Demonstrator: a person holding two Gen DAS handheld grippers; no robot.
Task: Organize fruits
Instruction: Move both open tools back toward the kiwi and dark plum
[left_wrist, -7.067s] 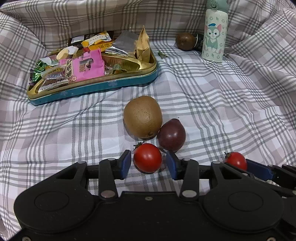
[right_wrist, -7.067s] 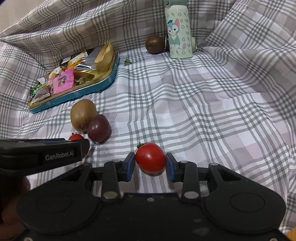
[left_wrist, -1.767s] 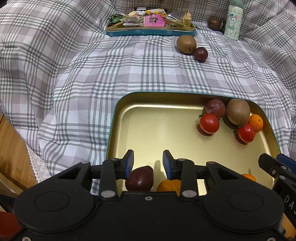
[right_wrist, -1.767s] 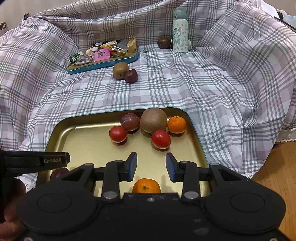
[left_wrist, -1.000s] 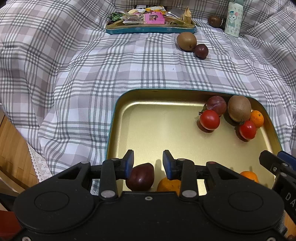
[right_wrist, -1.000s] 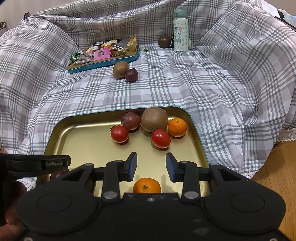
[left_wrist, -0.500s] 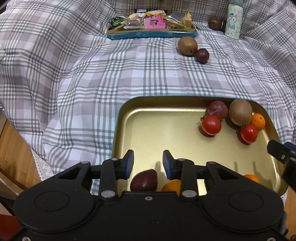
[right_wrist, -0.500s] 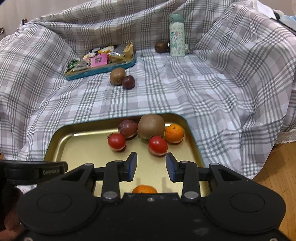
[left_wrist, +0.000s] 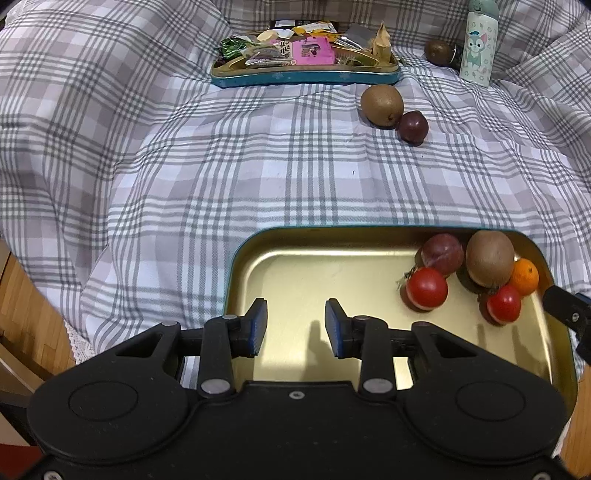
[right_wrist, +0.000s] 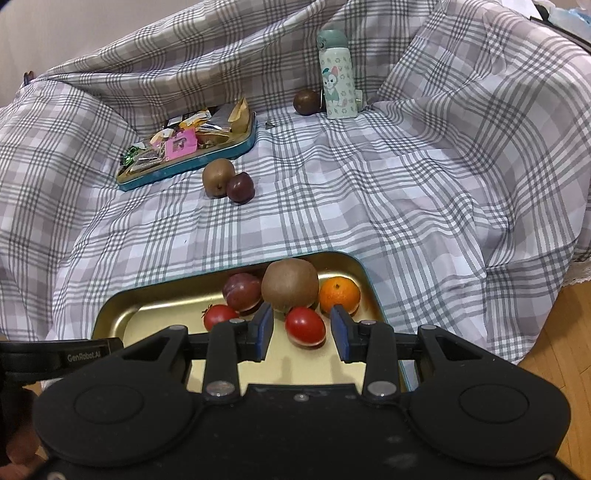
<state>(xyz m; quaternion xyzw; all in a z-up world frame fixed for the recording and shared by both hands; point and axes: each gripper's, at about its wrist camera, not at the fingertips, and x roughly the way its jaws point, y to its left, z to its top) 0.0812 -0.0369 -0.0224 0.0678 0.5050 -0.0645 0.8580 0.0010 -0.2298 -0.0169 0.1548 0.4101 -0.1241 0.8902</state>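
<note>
A gold tray (left_wrist: 332, 266) (right_wrist: 155, 299) lies on the plaid cloth and holds two red tomatoes (left_wrist: 426, 288) (right_wrist: 304, 326), a plum (left_wrist: 441, 254), a kiwi (left_wrist: 489, 257) (right_wrist: 290, 284) and an orange (left_wrist: 524, 276) (right_wrist: 339, 294). A second kiwi (left_wrist: 381, 104) (right_wrist: 218, 176) and a dark plum (left_wrist: 413, 127) (right_wrist: 240, 187) lie together on the cloth farther back. My left gripper (left_wrist: 295, 328) is open and empty over the tray's near left part. My right gripper (right_wrist: 301, 332) is open and empty, its fingers either side of a tomato in view.
A teal tin of snack packets (left_wrist: 306, 62) (right_wrist: 184, 147) sits at the back. A cartoon bottle (left_wrist: 478, 44) (right_wrist: 338, 77) stands at the back right with a brown fruit (left_wrist: 436, 51) (right_wrist: 306, 102) beside it. Wooden floor (right_wrist: 554, 369) lies past the cloth's right edge.
Both grippers have pulled back and tilted up from the tray. The dark fruit and oranges at the tray's near edge have dropped out of view behind the gripper bodies.
</note>
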